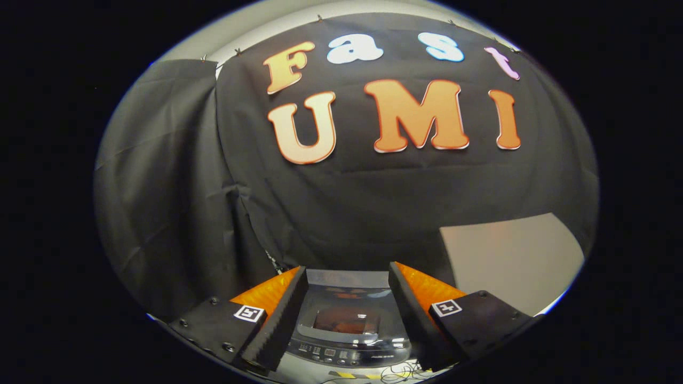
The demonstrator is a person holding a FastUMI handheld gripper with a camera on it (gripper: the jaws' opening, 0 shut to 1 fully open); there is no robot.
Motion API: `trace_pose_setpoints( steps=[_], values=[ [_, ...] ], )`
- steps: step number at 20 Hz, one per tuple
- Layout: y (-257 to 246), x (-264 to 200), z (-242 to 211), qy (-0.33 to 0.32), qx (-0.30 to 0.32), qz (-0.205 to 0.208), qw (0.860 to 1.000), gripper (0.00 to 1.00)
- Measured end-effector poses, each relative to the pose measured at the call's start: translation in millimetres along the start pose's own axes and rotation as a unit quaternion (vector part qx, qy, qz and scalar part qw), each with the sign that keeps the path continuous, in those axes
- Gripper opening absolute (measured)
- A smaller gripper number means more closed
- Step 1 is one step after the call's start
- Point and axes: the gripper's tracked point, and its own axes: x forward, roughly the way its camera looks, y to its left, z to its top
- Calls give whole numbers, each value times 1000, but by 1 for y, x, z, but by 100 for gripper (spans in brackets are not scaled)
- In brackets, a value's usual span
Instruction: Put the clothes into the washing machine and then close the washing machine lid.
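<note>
The washing machine (347, 325) sits low in the gripper view, framed between the two fingers of the gripper (348, 274) and lying beyond and below them. Its lid (346, 312) is down flat over the top, dark and glossy, with a window (346, 321) in it through which a reddish-orange shape shows; whether that is clothing inside or a reflection cannot be told. Along the machine's near edge runs a control panel (347, 354) with a row of small buttons. Behind the machine hangs the booth's black cloth wall (341, 202), and to the right of the machine, against that cloth, stands a pale flat panel (512, 256). Just in front of the machine, a tangle of thin cable (397, 372) lies on the surface. The gripper's fingers are spread wide apart, holding nothing, with the machine's top showing in the gap between them.
</note>
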Motion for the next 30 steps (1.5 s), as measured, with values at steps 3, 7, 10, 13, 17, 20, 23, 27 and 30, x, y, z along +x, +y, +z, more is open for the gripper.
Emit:
trace_pose_setpoints(
  steps=[3, 7, 10, 13, 17, 20, 23, 27, 30],
  values=[
    [-44, -57, 27, -33, -14, -26, 999, 98],
    [-103, -118, 42, -61, -10, -55, 997, 98],
    [-141, -155, 45, -81, 7, -67, 994, 98],
    [-173, -187, 50, -102, 7, -81, 991, 98],
    [-193, -217, 64, -136, -30, -96, 986, 98],
    [-198, -225, 81, -162, -49, -100, 980, 98],
    [-198, -233, 87, -176, -47, -95, 979, 98],
    [-200, -234, 93, -181, -50, -97, 977, 98],
    [-200, -234, 100, -186, -54, -97, 976, 98]
  ],
)
